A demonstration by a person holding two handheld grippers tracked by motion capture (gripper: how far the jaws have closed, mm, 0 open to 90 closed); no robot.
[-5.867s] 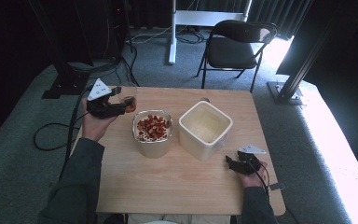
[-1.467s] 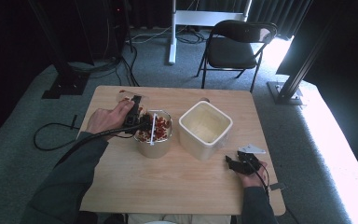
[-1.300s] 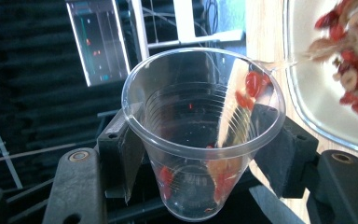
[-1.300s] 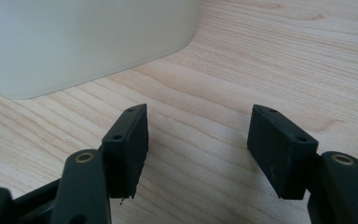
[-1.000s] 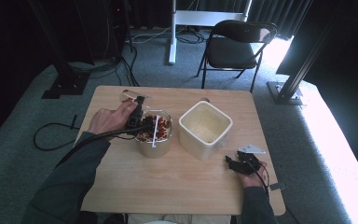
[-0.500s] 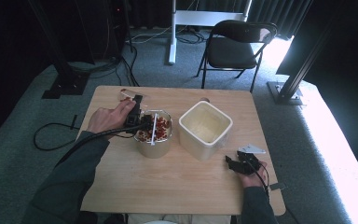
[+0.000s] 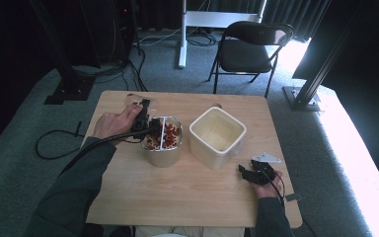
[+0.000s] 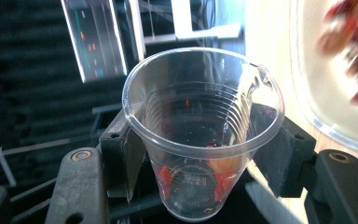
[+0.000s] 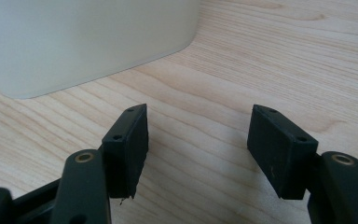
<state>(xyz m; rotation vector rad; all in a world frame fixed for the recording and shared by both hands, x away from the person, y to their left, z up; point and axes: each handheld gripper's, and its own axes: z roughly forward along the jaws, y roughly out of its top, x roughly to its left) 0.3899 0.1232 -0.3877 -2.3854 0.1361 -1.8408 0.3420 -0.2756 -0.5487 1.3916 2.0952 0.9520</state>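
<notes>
A clear plastic cup (image 8: 200, 135) with a few red bits at its bottom sits between the jaws of my left gripper (image 8: 200, 158), whose pads press its sides. In the high view my left gripper (image 7: 150, 127) is at the left rim of a clear bowl (image 7: 163, 154) of red pieces, with the cup (image 7: 161, 132) over the bowl. The bowl (image 8: 335, 93) shows blurred at the right of the left gripper view. A white square container (image 7: 218, 136) stands right of the bowl. My right gripper (image 7: 246, 173) rests open on the table near the container (image 9: 84, 37), its jaws (image 9: 198, 149) holding nothing.
The wooden table (image 7: 187, 192) has bare room in front of the bowl and container. A black folding chair (image 7: 251, 49) stands beyond the far edge. A black cable (image 7: 54, 143) loops on the carpet at the left, near a black stand base (image 7: 69, 91).
About six seconds ago the left gripper was raised over the table's rear left; now it is at the bowl. Over the last second it has barely shifted. The right gripper has stayed put.
</notes>
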